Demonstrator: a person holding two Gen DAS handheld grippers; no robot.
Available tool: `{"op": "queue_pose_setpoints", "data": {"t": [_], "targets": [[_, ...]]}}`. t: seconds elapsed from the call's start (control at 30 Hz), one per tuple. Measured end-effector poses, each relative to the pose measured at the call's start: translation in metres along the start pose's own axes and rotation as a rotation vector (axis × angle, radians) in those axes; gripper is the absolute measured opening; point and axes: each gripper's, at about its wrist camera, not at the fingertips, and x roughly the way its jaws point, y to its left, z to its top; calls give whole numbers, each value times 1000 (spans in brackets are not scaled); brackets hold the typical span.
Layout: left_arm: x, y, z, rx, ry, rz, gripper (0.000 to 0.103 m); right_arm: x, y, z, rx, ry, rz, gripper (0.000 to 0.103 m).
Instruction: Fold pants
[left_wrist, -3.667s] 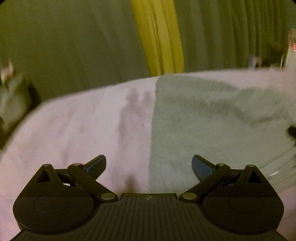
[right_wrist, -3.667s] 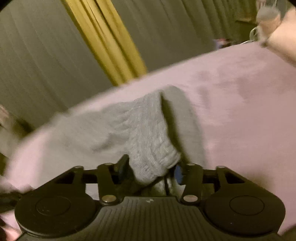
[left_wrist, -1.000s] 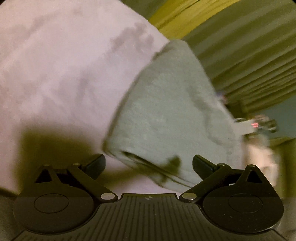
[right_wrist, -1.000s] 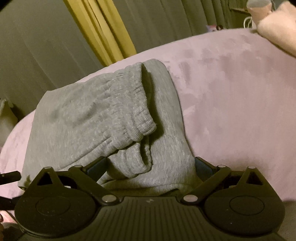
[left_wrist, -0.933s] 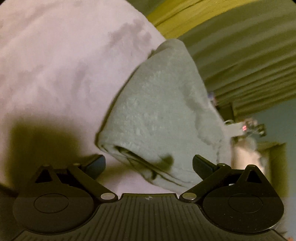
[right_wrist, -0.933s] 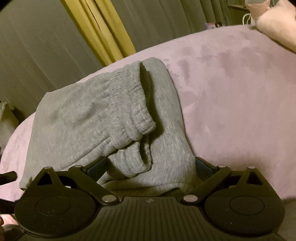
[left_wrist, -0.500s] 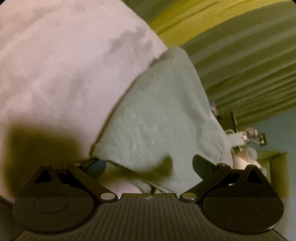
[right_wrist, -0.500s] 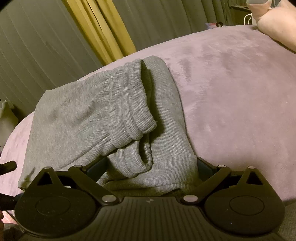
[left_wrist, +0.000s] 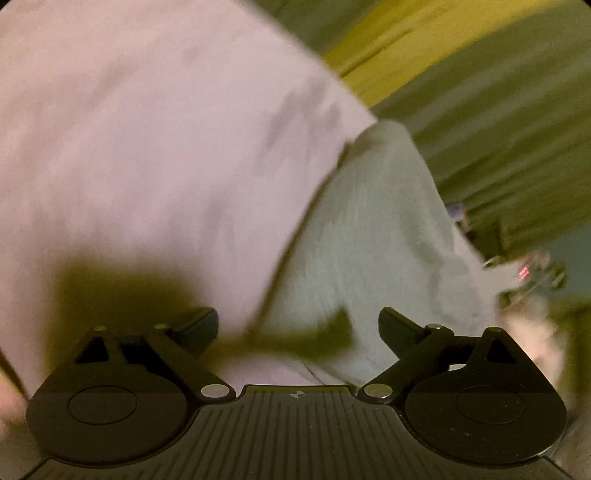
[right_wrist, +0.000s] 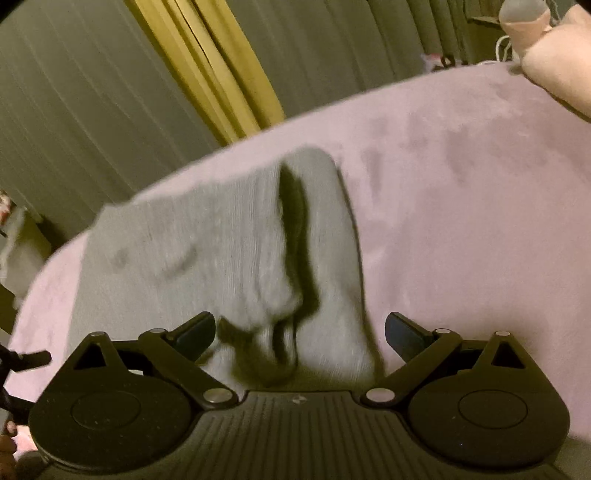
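Looking mostly done: we see the grey pants (right_wrist: 229, 243) folded into a bundle mid-frame on the pink bedspread (right_wrist: 461, 192). Right gripper (right_wrist: 299, 328) and left gripper (left_wrist: 297, 325) both gape wide, holding nothing (maybe one last tidy-up).

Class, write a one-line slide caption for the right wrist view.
Open right tool poised over folded grey pants lying on a pink blanket, curtains behind.
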Motion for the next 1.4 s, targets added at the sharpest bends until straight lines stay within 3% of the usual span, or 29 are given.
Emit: {"op": "queue_pose_setpoints", "data": {"t": [0.1,0.17,0.37,0.5,0.77,0.93,1.13,1.2,1.27,1.33,1.4], "targets": [[7,-21,17,218,-14,51,100,13,-16,17,8,37,55,99],[22,-34,26,318,29,23,100,23,-24,25,8,54,103,99],[82,-59,42,436,190,-42,100,56,-45,52,32,121,203,99],[99,-65,49,509,225,-97,101,78,-62,65,80,181,307,99],[110,-63,68,481,283,-230,103,104,-63,78,40,224,466,99],[117,-63,70,475,290,-261,103,127,-36,86,-73,260,468,99],[130,-70,71,484,268,-246,103,129,-10,86,-119,258,396,98],[128,-75,70,429,248,-202,103,120,-4,81,-157,245,372,79],[127,-91,61,457,218,-149,96,113,-3,79,-148,247,392,73],[123,-100,54,520,202,-142,90,112,2,75,-163,246,394,74],[125,-100,56,525,204,-142,90,117,5,76,-173,260,379,83]]}}
